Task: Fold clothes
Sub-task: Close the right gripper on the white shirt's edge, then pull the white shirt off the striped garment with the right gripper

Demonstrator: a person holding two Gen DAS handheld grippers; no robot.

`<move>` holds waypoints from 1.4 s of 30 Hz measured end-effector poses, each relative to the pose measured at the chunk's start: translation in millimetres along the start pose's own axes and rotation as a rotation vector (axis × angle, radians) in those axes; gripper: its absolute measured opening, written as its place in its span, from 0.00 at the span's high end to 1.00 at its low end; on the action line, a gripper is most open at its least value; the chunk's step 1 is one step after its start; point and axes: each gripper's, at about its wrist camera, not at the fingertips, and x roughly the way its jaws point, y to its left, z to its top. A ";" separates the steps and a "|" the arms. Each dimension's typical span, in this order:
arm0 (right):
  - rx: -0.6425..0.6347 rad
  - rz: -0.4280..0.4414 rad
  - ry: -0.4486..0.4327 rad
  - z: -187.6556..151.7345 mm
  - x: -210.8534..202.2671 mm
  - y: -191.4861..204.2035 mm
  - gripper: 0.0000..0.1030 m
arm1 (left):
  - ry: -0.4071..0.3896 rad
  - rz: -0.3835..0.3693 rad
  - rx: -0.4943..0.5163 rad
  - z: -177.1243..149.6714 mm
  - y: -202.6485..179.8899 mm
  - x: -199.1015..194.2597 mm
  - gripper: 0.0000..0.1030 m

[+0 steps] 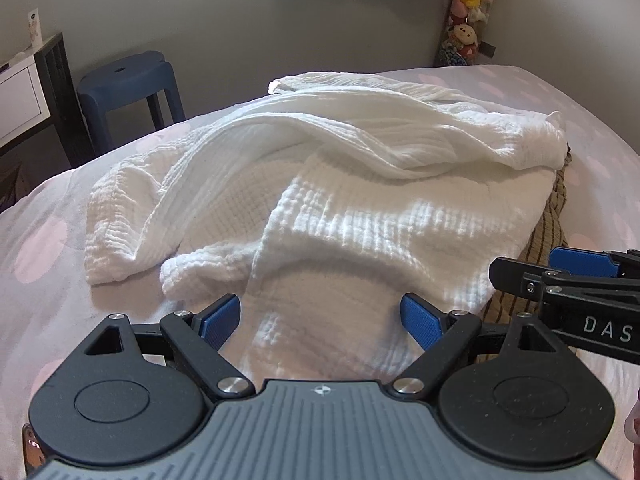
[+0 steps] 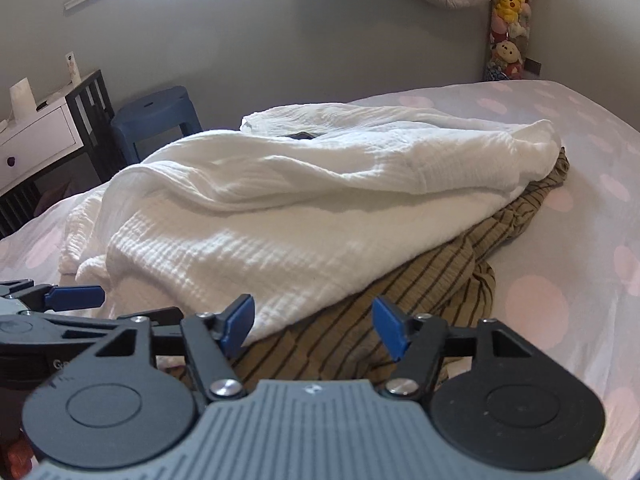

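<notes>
Right up close, the left gripper [image 1: 320, 320] hangs low over the near edge of the white garment [image 1: 320, 184], its blue pads [image 1: 219, 322] spread wide with nothing between them. Just beside it, the right gripper [image 2: 313, 326] is likewise wide apart and empty, poised above the striped brown garment [image 2: 360, 336] where the white one's edge lies over it. In the left wrist view the right gripper [image 1: 568, 280] reaches in from the right edge, near the white cloth's corner.

Beyond the fingers, the white garment sprawls rumpled across the bed [image 2: 560, 288], a thick fold bunched along its far side and a loose roll at its left. It lies on top of the brown striped piece, which pokes out on the right. The bed cover is pale with pink dots.

Farther off, a blue stool [image 1: 128, 88] stands by the bed's far left, next to a white and black cabinet [image 2: 48, 136]. Against the grey wall at the far right corner hangs a column of plush toys [image 2: 508, 24].
</notes>
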 end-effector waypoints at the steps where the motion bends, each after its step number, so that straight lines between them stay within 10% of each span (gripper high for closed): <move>1: 0.010 0.003 0.004 1.9 3.6 0.3 0.34 | 0.005 0.002 -0.001 -0.2 1.6 1.6 0.15; 3: 0.048 0.004 0.024 5.3 14.9 -2.9 0.36 | 0.015 0.009 0.000 -1.5 4.0 4.0 0.15; 9: 0.075 -0.001 0.018 9.5 27.7 0.1 0.96 | 0.037 0.033 0.013 -3.7 6.5 6.2 0.15; 26: 0.040 -0.463 -0.314 11.1 -147.5 -50.3 0.97 | -0.058 -0.098 0.076 2.9 -19.6 -65.0 0.15; 37: 0.160 -0.851 -0.323 -98.9 -308.9 -112.3 1.00 | -0.155 -0.258 0.142 4.1 -68.6 -129.9 0.15; 42: 0.266 -0.846 -0.225 -152.4 -361.6 -142.2 0.99 | -0.157 -0.351 0.179 -3.7 -99.1 -151.1 0.15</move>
